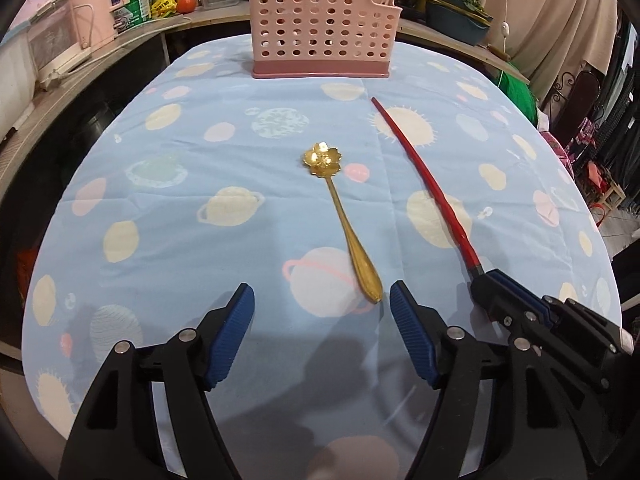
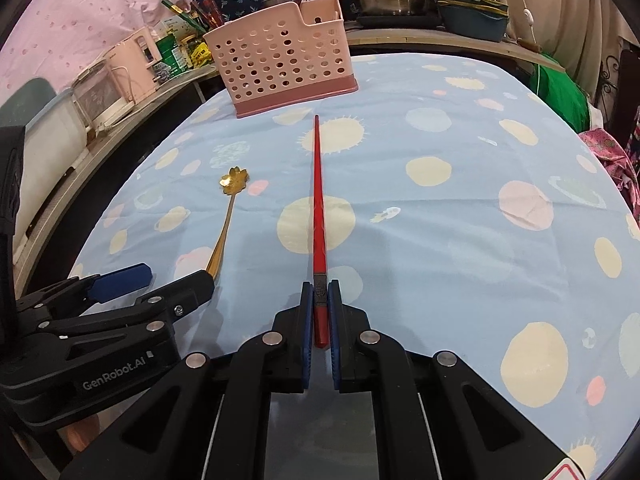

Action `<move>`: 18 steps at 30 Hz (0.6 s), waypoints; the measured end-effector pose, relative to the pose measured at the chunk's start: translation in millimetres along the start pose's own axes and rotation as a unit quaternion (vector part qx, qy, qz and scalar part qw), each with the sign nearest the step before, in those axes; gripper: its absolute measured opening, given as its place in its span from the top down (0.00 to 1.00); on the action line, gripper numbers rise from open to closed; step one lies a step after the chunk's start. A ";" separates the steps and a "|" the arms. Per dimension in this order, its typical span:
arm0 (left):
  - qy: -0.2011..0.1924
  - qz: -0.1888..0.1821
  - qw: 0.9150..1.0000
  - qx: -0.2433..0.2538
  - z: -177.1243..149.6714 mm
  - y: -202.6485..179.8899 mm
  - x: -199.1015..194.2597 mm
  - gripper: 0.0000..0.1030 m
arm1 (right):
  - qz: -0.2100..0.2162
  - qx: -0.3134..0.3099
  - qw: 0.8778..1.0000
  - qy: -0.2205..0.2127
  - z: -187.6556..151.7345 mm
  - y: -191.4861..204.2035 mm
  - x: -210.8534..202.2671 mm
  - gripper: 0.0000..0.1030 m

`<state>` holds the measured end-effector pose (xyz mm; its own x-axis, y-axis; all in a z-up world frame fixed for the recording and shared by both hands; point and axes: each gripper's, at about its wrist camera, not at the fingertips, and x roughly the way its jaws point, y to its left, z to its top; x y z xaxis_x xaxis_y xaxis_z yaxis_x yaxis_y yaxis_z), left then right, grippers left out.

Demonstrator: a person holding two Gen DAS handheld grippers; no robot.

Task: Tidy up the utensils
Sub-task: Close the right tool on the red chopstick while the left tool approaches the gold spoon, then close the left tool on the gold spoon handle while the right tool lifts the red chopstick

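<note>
We judge the task barely begun: our right gripper pinches the red chopstick near the pink utensil caddy, while our left gripper, jaws spread, flanks the gold flower spoon, neither yet stowed.

Both wrist views skim low over the tablecloth, facing the pink basket.

Spoon shiny gold metal, chopstick glossy red, caddy matt pink perforated plastic, tablecloth soft printed cloth, pads ribbed blue
</note>
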<state>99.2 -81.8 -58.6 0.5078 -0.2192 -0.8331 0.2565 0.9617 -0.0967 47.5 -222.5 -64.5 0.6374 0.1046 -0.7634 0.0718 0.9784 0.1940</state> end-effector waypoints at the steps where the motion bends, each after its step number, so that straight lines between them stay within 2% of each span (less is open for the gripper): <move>1: 0.001 -0.003 1.000 -0.001 1.0 -0.8 1.9 0.41 | 0.001 0.001 1.000 0.000 0.0 -0.5 0.3 0.93; 5: -0.001 0.000 1.000 0.001 3.2 -3.6 4.1 0.50 | 0.004 0.002 1.000 0.000 0.6 -2.0 1.4 0.93; 12: -0.001 -0.012 1.000 0.009 1.3 -6.7 2.8 0.89 | 0.006 0.003 1.000 -0.001 0.5 -1.8 2.1 0.93; 18: -0.004 -0.019 1.000 0.002 0.5 -0.8 -5.6 0.90 | 0.009 0.000 1.000 -0.003 -0.1 -0.5 -2.4 0.93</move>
<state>96.6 -81.4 -53.6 0.5050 -0.2569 -0.8240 0.2789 0.9520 -0.1259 45.9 -223.2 -62.9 0.6427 0.1205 -0.7565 0.0613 0.9763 0.2076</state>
